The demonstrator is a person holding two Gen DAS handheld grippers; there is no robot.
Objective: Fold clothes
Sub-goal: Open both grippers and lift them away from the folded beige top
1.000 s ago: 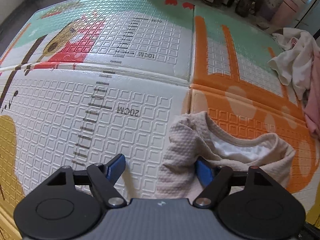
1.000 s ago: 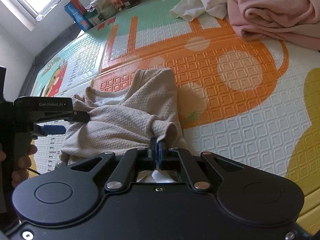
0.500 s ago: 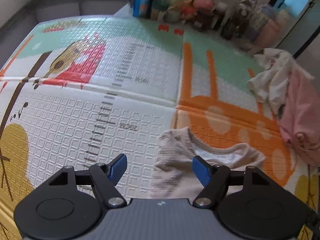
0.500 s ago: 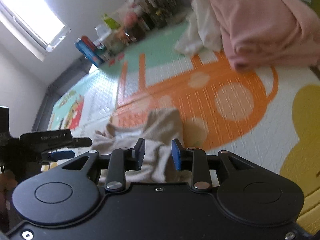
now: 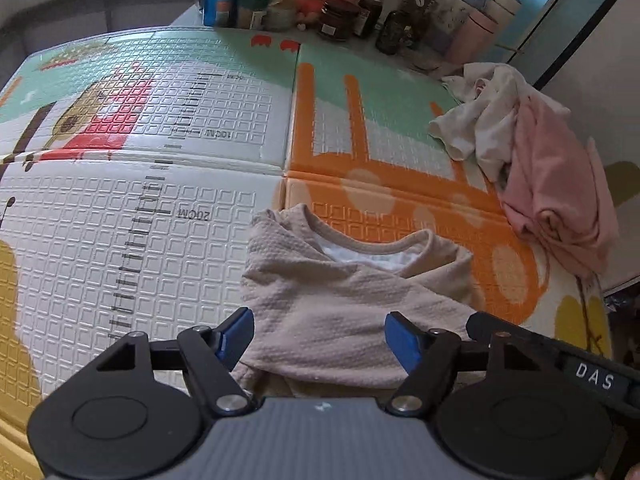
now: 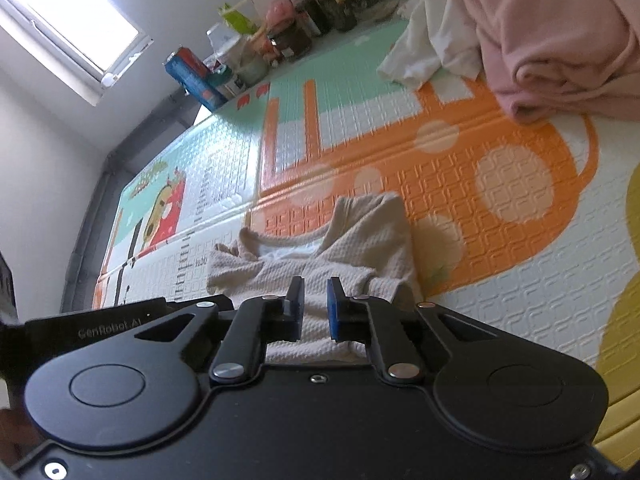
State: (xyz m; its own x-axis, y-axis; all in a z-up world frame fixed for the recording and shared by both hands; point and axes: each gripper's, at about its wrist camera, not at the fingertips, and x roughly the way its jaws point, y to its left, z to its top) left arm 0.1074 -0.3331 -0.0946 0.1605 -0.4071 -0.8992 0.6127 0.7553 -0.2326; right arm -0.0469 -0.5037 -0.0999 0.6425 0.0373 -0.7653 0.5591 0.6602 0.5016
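Observation:
A beige waffle-knit top [image 5: 344, 292] lies partly folded on the play mat [image 5: 132, 236], neckline away from me, a sleeve laid across its front. It also shows in the right wrist view [image 6: 340, 256]. My left gripper [image 5: 320, 338] is wide open and empty, just above the top's near edge. My right gripper [image 6: 315, 308] is slightly open and empty, over the top's near part. Part of the right gripper body [image 5: 560, 360] shows at the right of the left wrist view.
A pile of pink [image 5: 560, 184] and white clothes [image 5: 480, 120] lies at the mat's right edge, seen also in the right wrist view [image 6: 552, 40]. Jars, bottles and boxes [image 5: 320, 4] line the far edge. A window [image 6: 68, 20] is on the left wall.
My right gripper has let go of the sleeve and opened a little. Both grippers have lifted and pulled back from the top. The left gripper stayed open.

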